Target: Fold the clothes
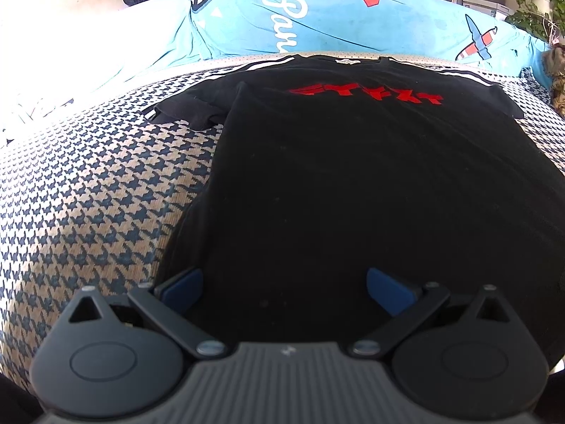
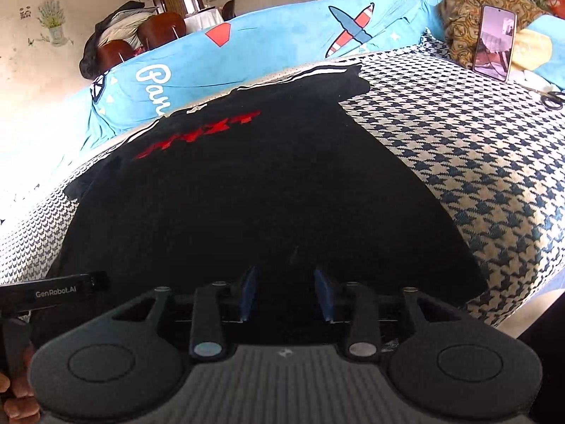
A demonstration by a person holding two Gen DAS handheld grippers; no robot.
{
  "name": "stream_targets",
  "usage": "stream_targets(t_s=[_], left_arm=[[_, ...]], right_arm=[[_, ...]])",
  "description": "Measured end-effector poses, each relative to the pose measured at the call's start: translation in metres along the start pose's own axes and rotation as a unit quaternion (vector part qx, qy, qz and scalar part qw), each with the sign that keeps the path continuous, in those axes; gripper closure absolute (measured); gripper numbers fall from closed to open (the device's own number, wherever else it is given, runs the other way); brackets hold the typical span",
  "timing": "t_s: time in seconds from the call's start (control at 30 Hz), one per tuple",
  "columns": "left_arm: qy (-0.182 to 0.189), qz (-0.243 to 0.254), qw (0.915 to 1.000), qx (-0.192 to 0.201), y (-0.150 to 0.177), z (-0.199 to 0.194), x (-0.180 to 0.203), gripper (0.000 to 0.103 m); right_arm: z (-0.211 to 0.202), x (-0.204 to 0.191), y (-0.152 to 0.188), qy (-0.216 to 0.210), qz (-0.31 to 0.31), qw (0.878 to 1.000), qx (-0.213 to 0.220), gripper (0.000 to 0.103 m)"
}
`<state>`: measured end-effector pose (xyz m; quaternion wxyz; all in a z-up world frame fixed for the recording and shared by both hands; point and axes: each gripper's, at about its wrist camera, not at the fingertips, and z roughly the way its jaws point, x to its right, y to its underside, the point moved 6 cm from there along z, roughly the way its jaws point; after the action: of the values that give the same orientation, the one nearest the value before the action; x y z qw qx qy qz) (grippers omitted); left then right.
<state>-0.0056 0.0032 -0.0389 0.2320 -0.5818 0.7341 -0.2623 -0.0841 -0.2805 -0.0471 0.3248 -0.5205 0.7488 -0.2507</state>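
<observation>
Now: black T-shirt (image 1: 353, 183) lies flat, front up, on the houndstooth cover (image 1: 88, 194), collar at the far edge, hem at the near edge. Left gripper (image 1: 284, 291) spread wide, right gripper (image 2: 285, 293) part open, both empty. Likely next: pinch the hem corners evenly, lift together.

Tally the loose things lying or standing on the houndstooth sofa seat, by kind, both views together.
T-shirt: 1
Phone: 1
Scissors: 1
Brown patterned cloth: 1
Total: 4
</observation>
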Motion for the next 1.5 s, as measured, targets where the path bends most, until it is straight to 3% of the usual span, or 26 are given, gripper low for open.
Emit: stream_targets(t_s=[0.2,0.53,0.67,0.97,1.1,1.27,1.5], left_arm=[[-0.001,-0.001,1.0000,0.002,0.000,0.000,0.000,0.000],[0.000,-0.004,1.0000,0.000,0.000,-0.001,0.001,0.000],[-0.001,-0.005,1.0000,-0.001,0.000,-0.001,0.001,0.000],[-0.002,-0.005,1.0000,-0.002,0.000,0.000,0.003,0.000],[0.004,-0.012,0.9999,-0.004,-0.001,0.001,0.002,0.000],[0.006,-0.024,0.9997,0.007,-0.006,-0.001,-0.002,0.000],[-0.016,-0.030,0.9990,0.030,-0.024,-0.005,-0.015,0.000]], right_arm=[[0.004,-0.008,0.002,-0.002,-0.018,1.000,-0.008,0.039],[0.007,-0.018,0.005,0.002,-0.029,0.999,-0.025,0.023],[0.007,-0.021,0.004,-0.010,-0.013,0.999,-0.038,0.010],[0.008,-0.025,-0.026,0.004,0.005,0.999,-0.045,0.004],[0.017,-0.033,-0.050,-0.018,-0.022,0.998,-0.047,0.000],[0.038,-0.040,-0.071,-0.080,-0.046,0.993,-0.072,0.000],[0.063,-0.059,-0.079,-0.086,-0.093,0.989,-0.077,0.000]])
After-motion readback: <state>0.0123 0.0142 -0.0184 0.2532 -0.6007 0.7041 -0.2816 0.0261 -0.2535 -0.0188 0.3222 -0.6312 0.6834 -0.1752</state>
